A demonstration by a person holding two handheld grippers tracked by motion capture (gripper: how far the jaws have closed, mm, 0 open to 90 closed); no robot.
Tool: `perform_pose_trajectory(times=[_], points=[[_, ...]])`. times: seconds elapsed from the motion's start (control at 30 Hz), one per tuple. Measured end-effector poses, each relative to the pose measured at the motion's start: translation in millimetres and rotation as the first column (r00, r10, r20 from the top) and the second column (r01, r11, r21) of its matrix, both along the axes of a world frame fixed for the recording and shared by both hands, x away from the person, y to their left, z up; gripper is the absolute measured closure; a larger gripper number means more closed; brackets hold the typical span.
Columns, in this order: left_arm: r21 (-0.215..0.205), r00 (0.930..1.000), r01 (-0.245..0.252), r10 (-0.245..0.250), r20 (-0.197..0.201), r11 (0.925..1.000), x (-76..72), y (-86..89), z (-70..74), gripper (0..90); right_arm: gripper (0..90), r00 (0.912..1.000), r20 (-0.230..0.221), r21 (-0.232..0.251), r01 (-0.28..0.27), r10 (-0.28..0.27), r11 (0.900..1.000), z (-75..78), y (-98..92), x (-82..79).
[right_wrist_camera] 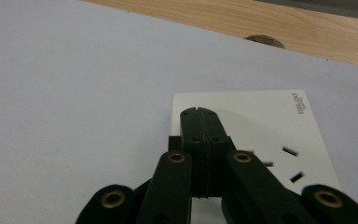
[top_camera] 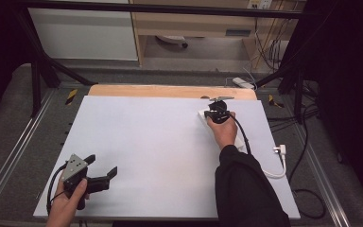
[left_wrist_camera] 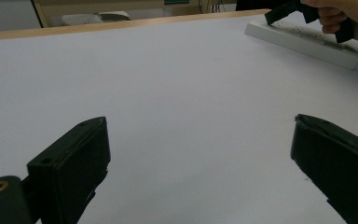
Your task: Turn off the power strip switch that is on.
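Power strip (right_wrist_camera: 251,121) partly hidden beneath closed right tool (right_wrist_camera: 199,114), left tool (left_wrist_camera: 200,154) agape

Even overhead light brightens the white desk (top_camera: 160,142) while dark surroundings fall away; close jaws blur softly, shadows faint.

A white sheet (top_camera: 160,156) covered the table, with a strip of bare wood (top_camera: 170,91) along its far edge. At the near left corner, the person's left hand (top_camera: 68,201) held the left gripper (top_camera: 103,169) just above the sheet, jaws spread apart and pointing right. Toward the far right, the right hand (top_camera: 223,130), in a dark sleeve (top_camera: 246,189), held the right gripper (top_camera: 216,113) down on a white power strip (top_camera: 203,116). The strip's white cord (top_camera: 281,168) ran off the right edge to a plug (top_camera: 280,150).
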State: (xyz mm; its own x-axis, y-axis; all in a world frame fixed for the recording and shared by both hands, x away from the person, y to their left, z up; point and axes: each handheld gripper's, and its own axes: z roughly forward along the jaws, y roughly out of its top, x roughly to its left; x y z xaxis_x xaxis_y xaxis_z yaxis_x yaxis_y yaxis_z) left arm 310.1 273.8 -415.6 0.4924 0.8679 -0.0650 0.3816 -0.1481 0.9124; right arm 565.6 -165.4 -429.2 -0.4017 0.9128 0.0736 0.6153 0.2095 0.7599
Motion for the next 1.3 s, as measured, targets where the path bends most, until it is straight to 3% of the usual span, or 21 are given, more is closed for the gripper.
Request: perform_pose_trajectory(times=[1.3], points=[[-0.001,1.0,-0.001,0.001,0.001,1.0,-0.1,0.6,0.2,4.8,90.0,1.0,0.008,-0.02,-0.003,0.003,1.0,-2.0,2.9,0.4]])
